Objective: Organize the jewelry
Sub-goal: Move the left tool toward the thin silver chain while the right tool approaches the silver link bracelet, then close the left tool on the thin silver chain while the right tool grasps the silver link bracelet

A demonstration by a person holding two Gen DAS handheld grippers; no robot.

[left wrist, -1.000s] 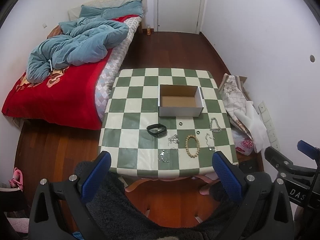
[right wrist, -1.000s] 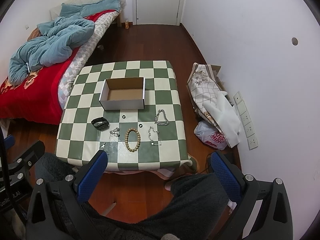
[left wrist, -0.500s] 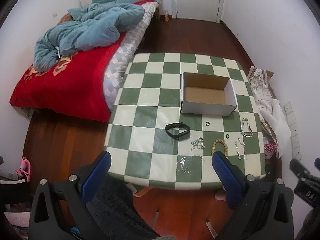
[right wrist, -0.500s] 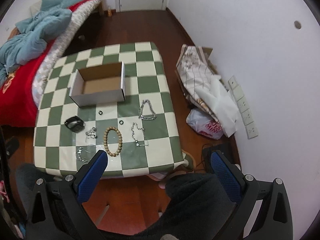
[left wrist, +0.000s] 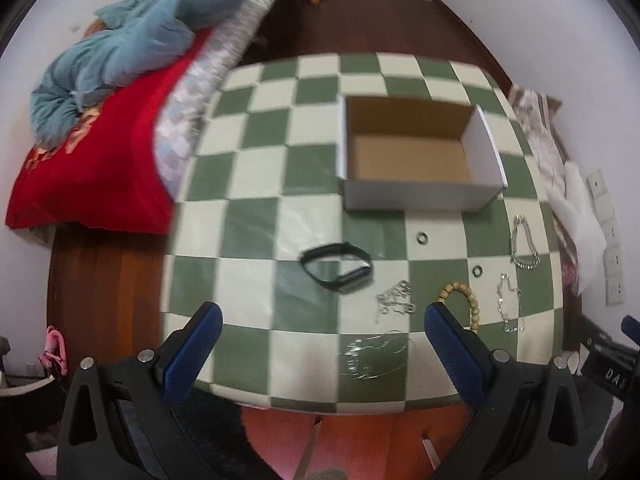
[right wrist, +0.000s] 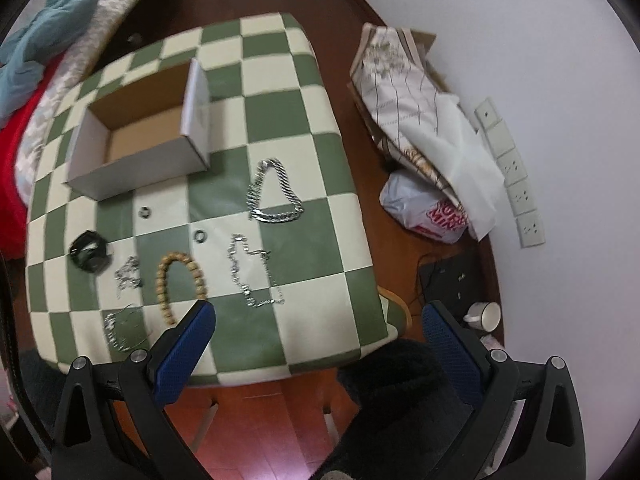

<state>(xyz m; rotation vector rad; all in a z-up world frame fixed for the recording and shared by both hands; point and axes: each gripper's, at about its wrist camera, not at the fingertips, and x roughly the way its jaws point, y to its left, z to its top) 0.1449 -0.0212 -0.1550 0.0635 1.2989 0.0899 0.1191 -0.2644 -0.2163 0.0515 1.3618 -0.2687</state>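
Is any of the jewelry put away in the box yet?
Not yet. The cardboard box looks bare inside, so nothing is done. Nothing is in hand either: the left claw and the right claw are both open and hold nothing. All of it is left on the checkered table: the black band, the wooden bead bracelet, the thick silver chain, the thinner chains and two small rings.

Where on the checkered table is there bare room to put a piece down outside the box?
Free: the table's whole left side, from the cardboard box and black band out to the bed-side edge, and the far strip behind the box. The box interior is bare too. Crowded: the near right, where the bead bracelet, silver chains and two small rings lie close together.
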